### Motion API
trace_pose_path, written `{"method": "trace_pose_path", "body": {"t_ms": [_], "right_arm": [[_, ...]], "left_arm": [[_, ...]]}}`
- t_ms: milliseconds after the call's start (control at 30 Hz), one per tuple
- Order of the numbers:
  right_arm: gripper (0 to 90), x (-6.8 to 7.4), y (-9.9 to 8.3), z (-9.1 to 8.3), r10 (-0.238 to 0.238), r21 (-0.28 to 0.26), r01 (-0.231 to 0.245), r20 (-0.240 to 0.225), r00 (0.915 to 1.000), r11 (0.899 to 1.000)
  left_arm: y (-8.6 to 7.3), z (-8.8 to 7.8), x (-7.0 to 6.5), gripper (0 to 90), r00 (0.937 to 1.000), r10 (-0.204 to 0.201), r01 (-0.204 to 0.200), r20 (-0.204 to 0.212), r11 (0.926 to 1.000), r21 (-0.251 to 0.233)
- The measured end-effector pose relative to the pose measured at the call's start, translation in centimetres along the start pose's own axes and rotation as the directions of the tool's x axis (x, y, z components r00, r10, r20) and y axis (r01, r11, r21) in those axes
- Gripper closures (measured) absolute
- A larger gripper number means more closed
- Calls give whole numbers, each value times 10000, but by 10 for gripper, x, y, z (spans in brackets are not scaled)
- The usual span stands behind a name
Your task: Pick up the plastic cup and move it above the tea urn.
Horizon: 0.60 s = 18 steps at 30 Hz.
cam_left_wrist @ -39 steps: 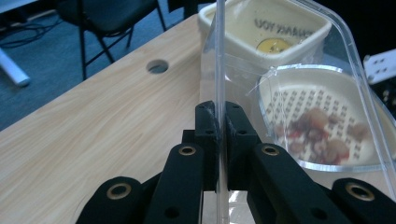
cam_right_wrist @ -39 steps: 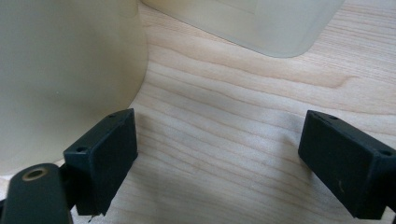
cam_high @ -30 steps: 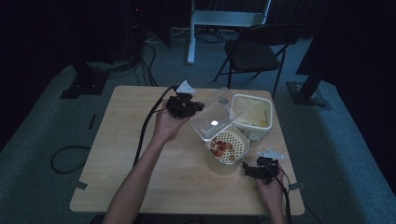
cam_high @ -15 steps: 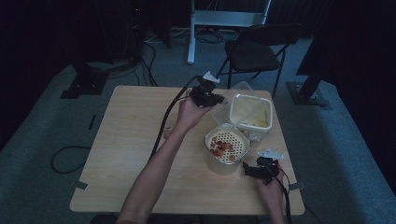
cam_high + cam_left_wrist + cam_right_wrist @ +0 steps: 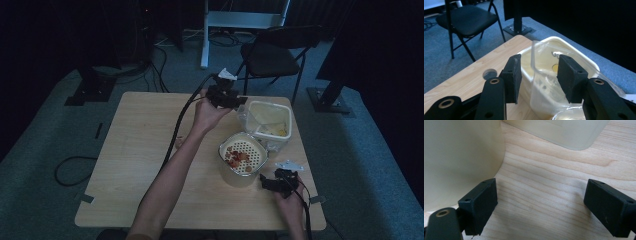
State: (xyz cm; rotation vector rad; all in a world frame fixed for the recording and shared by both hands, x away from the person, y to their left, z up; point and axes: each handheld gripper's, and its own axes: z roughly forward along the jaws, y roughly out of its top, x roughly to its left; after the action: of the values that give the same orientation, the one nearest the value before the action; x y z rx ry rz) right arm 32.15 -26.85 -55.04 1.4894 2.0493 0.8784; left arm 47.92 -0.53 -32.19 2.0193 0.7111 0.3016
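Black jaw pads of the left gripper (image 5: 540, 80) stand spread, having just been opening, astride the clear thin plastic lid (image 5: 549, 82) leaning in the cream square plastic tub (image 5: 270, 122); the right gripper (image 5: 544, 205) is spread, empty. The lid looks light, flexible, slippery: take its rim. One lid, one tub, one round cream perforated basket (image 5: 243, 159).
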Motion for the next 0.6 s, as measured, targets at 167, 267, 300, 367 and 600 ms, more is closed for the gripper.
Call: {"method": "trace_pose_path", "body": {"t_ms": [167, 267, 300, 367, 600], "right_arm": [[113, 0, 0, 0, 21, 13, -21, -12, 10000, 10000], [113, 0, 0, 0, 17, 4, -17, -16, 10000, 10000], [113, 0, 0, 0, 9, 4, -9, -22, 10000, 10000], [114, 0, 0, 0, -21, 22, 21, -49, 10000, 10000], [113, -1, 0, 0, -49, 14, 49, -51, 10000, 10000]], "left_arm": [[-9, -12, 6, 547, 9999, -94, 93, -110, 9998, -155], [-17, -20, 11, 541, 9996, -102, 97, -259, 9998, -184], [-19, -24, 13, 539, 9994, -102, 95, -330, 9998, -192], [-25, -31, 17, 534, 9988, -190, 180, -447, 9996, -239], [-47, -56, 30, 496, 9943, -136, 115, -1061, 9997, -205]]}}
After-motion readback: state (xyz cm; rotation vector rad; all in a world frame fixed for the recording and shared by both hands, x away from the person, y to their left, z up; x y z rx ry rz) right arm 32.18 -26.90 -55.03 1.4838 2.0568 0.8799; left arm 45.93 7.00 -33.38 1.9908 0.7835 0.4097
